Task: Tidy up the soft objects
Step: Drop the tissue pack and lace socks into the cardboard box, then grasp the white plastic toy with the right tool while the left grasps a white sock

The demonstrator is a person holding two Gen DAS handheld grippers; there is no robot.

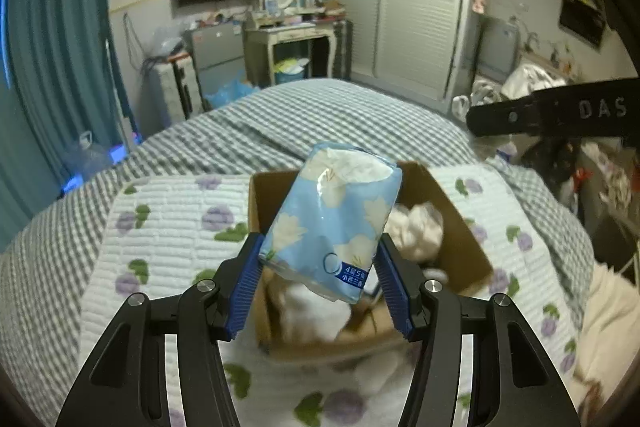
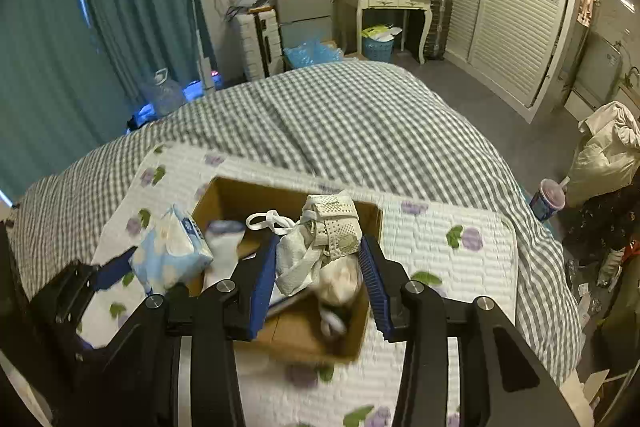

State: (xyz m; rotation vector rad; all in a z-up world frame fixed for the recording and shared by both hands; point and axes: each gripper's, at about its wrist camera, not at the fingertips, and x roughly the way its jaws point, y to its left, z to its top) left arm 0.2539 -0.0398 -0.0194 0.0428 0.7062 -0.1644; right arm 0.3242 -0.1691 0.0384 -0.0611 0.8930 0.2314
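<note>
Left gripper (image 1: 318, 267) clamps a tissue pack (image 1: 332, 219) and right gripper (image 2: 318, 267) pinches a white cloth bundle (image 2: 320, 247), both held above the open box (image 2: 224, 195) on the bed (image 2: 340, 115), probably clear of its remaining soft contents.

Left gripper (image 1: 318, 263): matte black linkage arms being seen, fitted with ribbed blue pads (image 1: 246, 281); round silver screw heads (image 1: 206, 285) being shown at pivots. Right gripper (image 2: 318, 267): same black frame, blue ribbed pads (image 2: 374, 281), silver screws (image 2: 412, 286) being noted. White lettering "DAS" (image 1: 602, 108) being displayed on black bar.
</note>
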